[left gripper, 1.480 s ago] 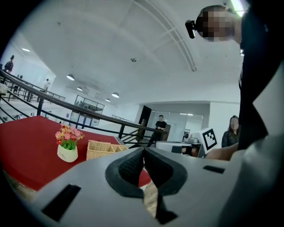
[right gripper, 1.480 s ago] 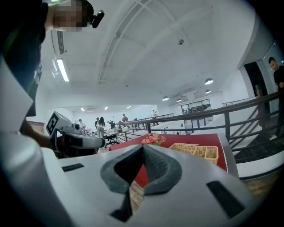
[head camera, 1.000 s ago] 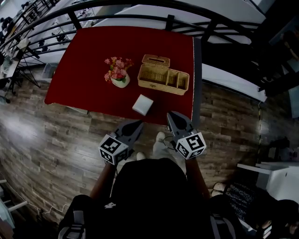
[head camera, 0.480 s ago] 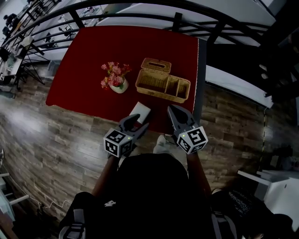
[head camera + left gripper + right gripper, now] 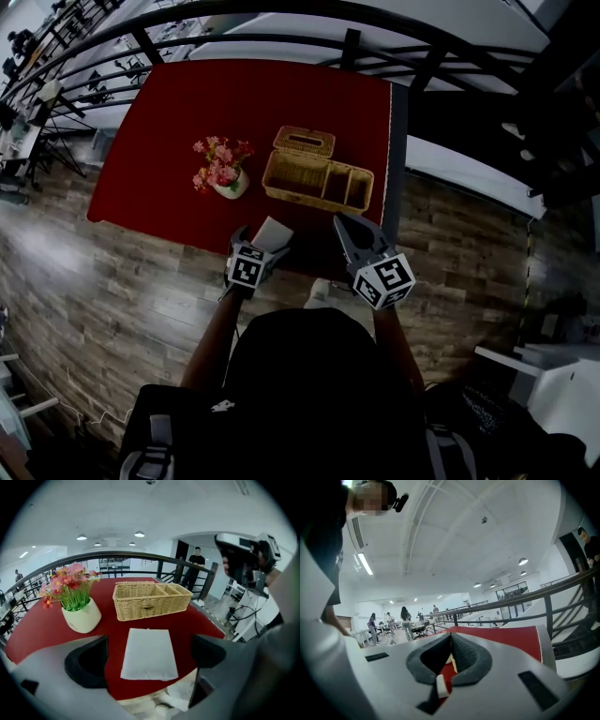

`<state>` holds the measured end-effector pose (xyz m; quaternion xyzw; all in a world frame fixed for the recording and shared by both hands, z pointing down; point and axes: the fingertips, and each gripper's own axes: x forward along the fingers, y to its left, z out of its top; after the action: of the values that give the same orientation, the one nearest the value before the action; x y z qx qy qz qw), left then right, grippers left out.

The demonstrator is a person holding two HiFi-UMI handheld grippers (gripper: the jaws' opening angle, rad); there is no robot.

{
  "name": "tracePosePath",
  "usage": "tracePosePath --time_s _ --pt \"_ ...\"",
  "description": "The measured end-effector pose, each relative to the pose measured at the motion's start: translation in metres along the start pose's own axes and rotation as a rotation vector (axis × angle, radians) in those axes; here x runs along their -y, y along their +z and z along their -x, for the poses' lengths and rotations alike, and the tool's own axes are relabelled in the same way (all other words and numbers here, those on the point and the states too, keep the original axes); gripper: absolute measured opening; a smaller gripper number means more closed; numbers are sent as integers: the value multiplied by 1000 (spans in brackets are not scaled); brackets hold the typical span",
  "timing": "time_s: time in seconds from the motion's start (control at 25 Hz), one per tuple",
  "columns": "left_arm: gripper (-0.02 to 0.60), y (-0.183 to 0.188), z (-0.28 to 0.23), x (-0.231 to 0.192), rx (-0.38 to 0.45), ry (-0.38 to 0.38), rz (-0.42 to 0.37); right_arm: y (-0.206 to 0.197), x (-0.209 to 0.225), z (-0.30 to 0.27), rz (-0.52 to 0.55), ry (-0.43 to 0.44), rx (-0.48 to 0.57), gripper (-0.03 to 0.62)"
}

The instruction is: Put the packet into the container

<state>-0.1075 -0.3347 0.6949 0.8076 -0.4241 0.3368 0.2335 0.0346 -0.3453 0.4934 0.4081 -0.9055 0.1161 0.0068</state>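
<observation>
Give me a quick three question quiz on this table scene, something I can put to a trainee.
1. True or false: in the head view, the wicker container stands to the right of the flower pot.
2. Where does the white packet lie? A: inside the container. B: flat on the red table, near its front edge. C: under the flower pot.
3. What lies between the left gripper's tongs?

Key: 1 true. 2 B. 3 The packet; the tongs are opening and do not press on it.
</observation>
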Motion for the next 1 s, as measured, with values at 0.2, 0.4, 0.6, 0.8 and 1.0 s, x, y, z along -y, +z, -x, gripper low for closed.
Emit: tracePosePath --time_s 0.2,0.4,0.6,0.8,1.0 --pt "560 -13 -31 3 -99 -16 -21 0 1 -5 -4 22 -9 21" --pt "563 -24 -51 6 -165 -50 -96 0 2 -9 -10 38 -12 21" --pt "560 -22 -52 4 -186 -73 -152 2 7 -8 -20 40 -10 21" --pt "540 -23 -52 4 -220 -90 -191 1 10 -9 -30 45 -7 21" --pt "416 -25 -45 -5 -293 -16 -229 0 9 -11 -32 48 -8 21"
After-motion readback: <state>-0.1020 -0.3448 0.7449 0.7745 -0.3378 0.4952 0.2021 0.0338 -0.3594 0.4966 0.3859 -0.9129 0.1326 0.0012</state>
